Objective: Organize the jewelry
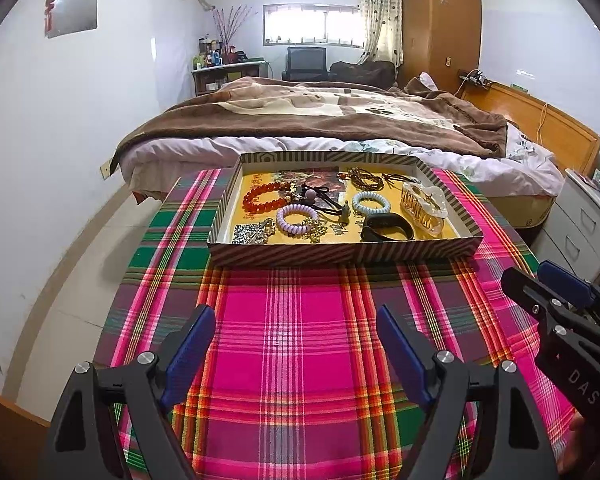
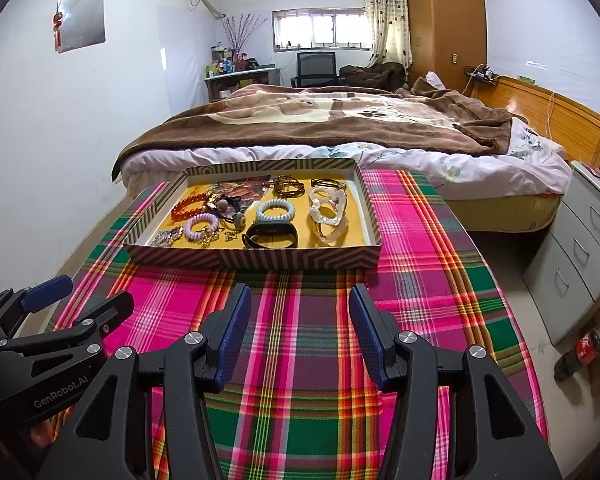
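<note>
Nearest the cameras, the left gripper [image 1: 296, 320] is seen with its jaws spread wide and nothing between them, poised over the plaid tablecloth [image 1: 300, 352]. The right gripper [image 2: 300, 300] is likewise released, its blue pads set somewhat closer together, and nothing is grasped or touched by it. Beyond both, a striped shallow box [image 1: 340, 250] is set on the cloth, well clear of the fingertips. The jewelry is gathered inside it: an orange bead bracelet [image 1: 260, 196], a lilac coil band [image 1: 296, 220], a pale blue coil band [image 2: 276, 212], a black wristband [image 1: 388, 230] and a clear hair claw [image 1: 424, 208]. Behind the table, a bed [image 1: 320, 120] under a brown blanket is seen, then a window [image 2: 322, 30] and a wooden wardrobe [image 2: 446, 20].
</note>
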`<state>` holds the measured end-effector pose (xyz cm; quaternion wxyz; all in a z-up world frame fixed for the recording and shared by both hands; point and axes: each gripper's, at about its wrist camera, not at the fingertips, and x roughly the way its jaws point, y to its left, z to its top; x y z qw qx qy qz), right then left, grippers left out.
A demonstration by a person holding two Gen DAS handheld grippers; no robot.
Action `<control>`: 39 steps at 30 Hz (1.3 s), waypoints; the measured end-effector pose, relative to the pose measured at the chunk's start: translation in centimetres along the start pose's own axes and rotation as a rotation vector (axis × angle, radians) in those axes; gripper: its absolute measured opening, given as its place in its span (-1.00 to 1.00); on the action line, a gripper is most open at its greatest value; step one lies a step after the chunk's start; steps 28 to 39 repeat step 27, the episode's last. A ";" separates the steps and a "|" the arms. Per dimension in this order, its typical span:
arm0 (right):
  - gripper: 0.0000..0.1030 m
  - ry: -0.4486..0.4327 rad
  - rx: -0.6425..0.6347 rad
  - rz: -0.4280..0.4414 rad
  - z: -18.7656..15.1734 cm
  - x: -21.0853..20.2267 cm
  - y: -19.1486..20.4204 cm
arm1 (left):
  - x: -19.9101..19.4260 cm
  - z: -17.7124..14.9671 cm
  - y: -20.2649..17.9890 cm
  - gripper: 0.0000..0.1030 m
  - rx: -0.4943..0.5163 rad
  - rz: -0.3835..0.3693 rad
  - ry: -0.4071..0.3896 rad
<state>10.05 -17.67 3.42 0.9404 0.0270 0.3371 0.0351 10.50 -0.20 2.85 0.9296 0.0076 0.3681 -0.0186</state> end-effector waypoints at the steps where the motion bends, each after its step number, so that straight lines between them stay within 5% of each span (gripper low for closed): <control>1: 0.00 0.001 0.001 0.000 0.0 0.0 0.0 | 0.0 0.0 0.1 0.59 -0.003 -0.001 0.002; 39: 0.00 0.011 0.006 -0.001 -0.5 0.2 -0.1 | 0.5 -0.1 0.2 0.60 -0.015 0.012 0.019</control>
